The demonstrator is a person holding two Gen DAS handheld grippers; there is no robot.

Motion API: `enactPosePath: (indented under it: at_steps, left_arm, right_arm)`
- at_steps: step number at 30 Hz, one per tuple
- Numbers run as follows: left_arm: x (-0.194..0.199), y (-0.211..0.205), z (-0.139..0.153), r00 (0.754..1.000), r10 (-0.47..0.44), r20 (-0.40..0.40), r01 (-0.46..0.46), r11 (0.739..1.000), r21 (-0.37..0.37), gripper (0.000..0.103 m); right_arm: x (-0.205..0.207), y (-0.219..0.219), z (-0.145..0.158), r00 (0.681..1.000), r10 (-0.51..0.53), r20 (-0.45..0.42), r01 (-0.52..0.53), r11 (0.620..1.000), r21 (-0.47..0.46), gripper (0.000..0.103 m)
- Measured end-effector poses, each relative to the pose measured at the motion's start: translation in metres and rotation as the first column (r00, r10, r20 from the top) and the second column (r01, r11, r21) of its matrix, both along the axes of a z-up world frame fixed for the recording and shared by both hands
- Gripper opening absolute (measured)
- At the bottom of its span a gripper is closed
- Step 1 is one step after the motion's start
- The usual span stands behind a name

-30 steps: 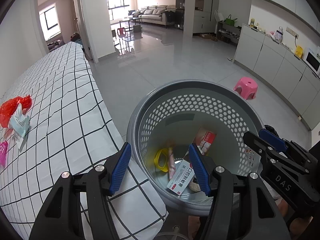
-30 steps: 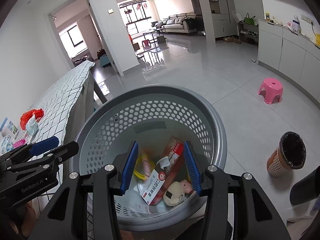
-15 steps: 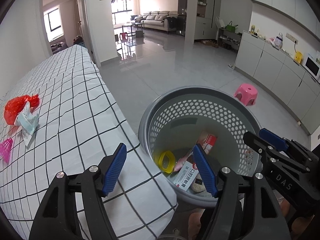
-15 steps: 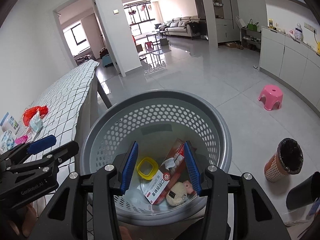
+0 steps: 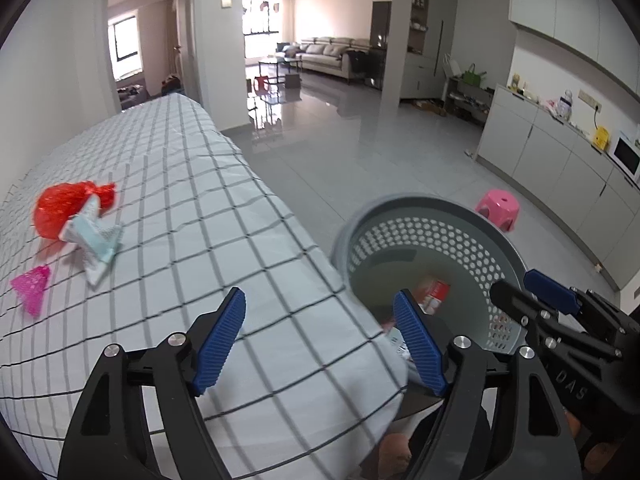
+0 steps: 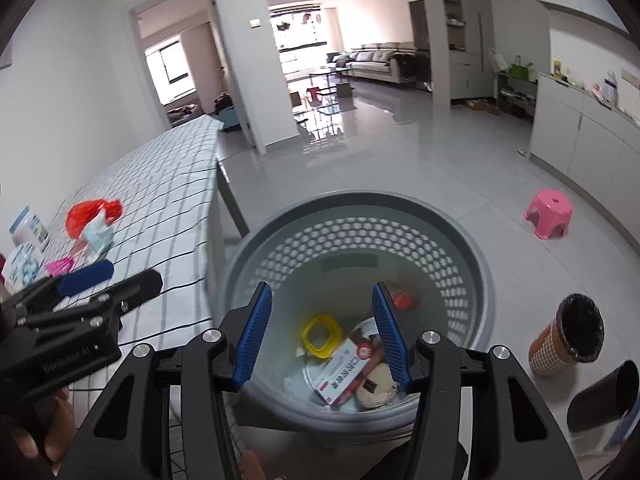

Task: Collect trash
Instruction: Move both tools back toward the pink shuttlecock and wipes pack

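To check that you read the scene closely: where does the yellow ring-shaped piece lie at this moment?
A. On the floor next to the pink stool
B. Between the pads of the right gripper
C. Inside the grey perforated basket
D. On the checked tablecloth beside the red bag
C: in the right wrist view the yellow ring lies on the bottom of the grey perforated basket, beside a red and white box.
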State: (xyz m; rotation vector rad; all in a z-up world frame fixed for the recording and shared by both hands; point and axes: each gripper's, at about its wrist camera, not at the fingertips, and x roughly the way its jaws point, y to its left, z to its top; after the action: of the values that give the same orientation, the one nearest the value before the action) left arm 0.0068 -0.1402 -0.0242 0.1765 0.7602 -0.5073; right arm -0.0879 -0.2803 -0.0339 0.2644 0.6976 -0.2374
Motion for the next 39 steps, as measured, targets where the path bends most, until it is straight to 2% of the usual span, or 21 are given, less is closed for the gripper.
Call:
enactPosePath:
  at_steps: [10,14,20,39]
  left_arm:
    - [0.011,0.067,0.018,0.994,0.096,0.046,-0.094,0.995,-0.036,0.08]
    - [0.014,0.093,0.022,0.989,0.133,0.057,-0.131,0.99,-0.043,0.081]
    - [0.021,0.126,0.023,0.981,0.184,0.06,-0.181,0.982,-0.044,0.081]
    - [0.036,0.177,0.018,0.961,0.27,0.055,-0.267,0.962,-0.053,0.084]
  right_arm:
    - [0.012,0.046,0.018,0.996,0.084,0.02,-0.083,0.996,-0.044,0.057]
    - [0.021,0.066,0.023,0.992,0.125,0.026,-0.123,0.991,-0.05,0.061]
    - [0.033,0.09,0.027,0.984,0.179,0.025,-0.177,0.982,-0.065,0.061]
    - [0.081,0.14,0.024,0.955,0.295,0.006,-0.294,0.953,-0.075,0.062]
